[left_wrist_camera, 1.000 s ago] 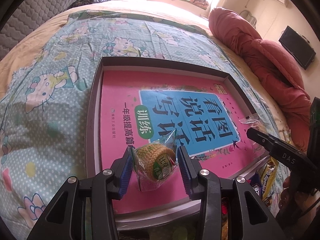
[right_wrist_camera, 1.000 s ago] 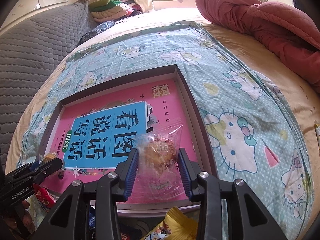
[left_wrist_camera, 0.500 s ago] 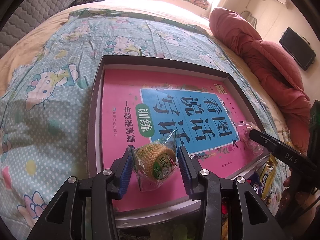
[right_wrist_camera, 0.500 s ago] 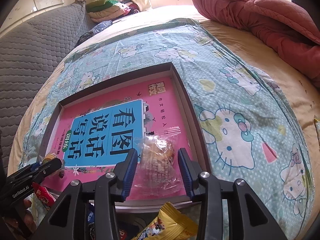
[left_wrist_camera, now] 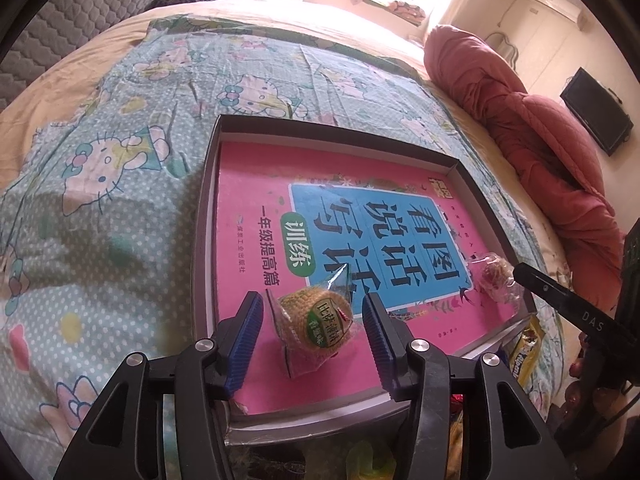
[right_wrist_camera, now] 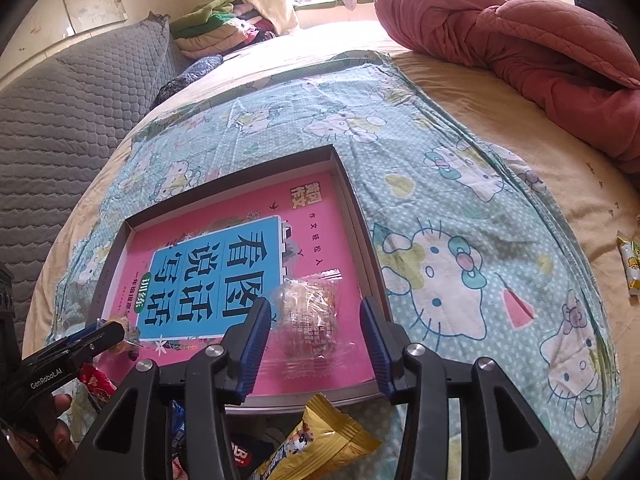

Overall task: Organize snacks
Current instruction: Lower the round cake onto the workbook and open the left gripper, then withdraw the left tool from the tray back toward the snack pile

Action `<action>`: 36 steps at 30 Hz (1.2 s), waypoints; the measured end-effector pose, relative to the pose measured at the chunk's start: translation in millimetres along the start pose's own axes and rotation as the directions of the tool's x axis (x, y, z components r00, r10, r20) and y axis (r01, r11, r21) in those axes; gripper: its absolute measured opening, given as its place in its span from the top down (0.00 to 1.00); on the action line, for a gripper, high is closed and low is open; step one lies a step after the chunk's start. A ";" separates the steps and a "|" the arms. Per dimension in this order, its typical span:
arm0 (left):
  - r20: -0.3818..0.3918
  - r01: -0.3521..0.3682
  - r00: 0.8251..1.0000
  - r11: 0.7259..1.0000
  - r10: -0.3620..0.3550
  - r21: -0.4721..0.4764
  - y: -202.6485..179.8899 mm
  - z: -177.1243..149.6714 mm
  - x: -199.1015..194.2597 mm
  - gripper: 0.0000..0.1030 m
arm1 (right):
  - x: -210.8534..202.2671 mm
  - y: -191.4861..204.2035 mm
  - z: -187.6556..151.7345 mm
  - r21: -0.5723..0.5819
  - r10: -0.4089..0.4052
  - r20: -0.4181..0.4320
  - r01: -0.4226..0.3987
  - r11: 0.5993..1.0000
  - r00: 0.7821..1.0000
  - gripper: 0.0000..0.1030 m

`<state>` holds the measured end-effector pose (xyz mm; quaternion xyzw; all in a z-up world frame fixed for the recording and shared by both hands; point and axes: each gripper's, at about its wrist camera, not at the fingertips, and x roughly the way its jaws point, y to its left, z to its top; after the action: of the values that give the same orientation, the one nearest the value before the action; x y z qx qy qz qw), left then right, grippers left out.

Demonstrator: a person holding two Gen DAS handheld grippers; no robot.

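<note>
A shallow dark-rimmed box (left_wrist_camera: 204, 216) (right_wrist_camera: 360, 208) lies on the bed with a pink and blue book (left_wrist_camera: 248, 200) (right_wrist_camera: 320, 216) inside. A round yellow snack in a clear wrapper with a green label (left_wrist_camera: 316, 320) rests on the book's near left part. My left gripper (left_wrist_camera: 312, 300) straddles it with its jaws opening and both pads clear of the wrapper. A brownish snack in clear wrap (right_wrist_camera: 310, 320) (left_wrist_camera: 494, 276) lies near the book's right edge. My right gripper (right_wrist_camera: 314, 305) has it between its opening jaws, with a gap on each side.
Loose packets lie at the box's near edge: a yellow one (right_wrist_camera: 316, 440), a red one (right_wrist_camera: 96, 380), another yellow one (left_wrist_camera: 524, 344). One more packet (right_wrist_camera: 630, 264) sits far right on the bed. A red quilt (right_wrist_camera: 540, 32) is bunched at the right, a grey quilted cushion (right_wrist_camera: 60, 120) at the left.
Both pairs of jaws have spread. The left pads have come off the yellow snack and the right pads off the clear-wrapped one. Both snacks now lie on the book.
</note>
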<state>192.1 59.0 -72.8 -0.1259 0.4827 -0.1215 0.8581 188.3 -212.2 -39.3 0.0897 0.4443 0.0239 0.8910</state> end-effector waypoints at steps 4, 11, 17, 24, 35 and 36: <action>0.010 0.006 1.000 1.000 -0.006 0.002 -0.8 1.0 -5.0 0.46 | -6.9 2.4 0.2 -0.006 0.005 0.014 -0.005 1.000 1.000 0.55; 0.033 0.012 0.999 1.000 -0.012 -0.001 -1.0 2.9 -16.0 0.40 | -14.5 4.2 0.0 -0.008 0.014 0.028 -0.013 1.000 1.000 0.54; 0.059 0.016 0.998 1.000 -0.016 -0.006 -0.8 2.9 -30.9 0.38 | -22.3 4.2 -0.1 -0.003 0.025 0.044 -0.025 1.000 0.999 0.48; 0.124 0.007 0.992 1.000 -0.007 -0.003 -0.2 2.8 -59.7 0.33 | -33.9 3.5 0.0 -0.002 0.031 0.067 -0.031 1.000 0.997 0.46; 0.172 -0.014 0.985 1.000 0.010 0.024 -13.7 -5.6 -89.2 0.33 | -58.9 9.1 -4.7 -0.027 0.060 0.098 -0.057 0.998 0.993 0.43; 0.176 -0.012 0.984 1.000 0.008 0.026 -15.8 -7.1 -92.1 0.33 | -60.5 9.8 -5.5 -0.029 0.061 0.099 -0.059 0.998 0.993 0.42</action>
<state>138.2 73.8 2.3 -0.1223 0.4040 -0.1120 0.8996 147.7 -209.2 6.9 0.0925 0.3959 0.0519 0.9121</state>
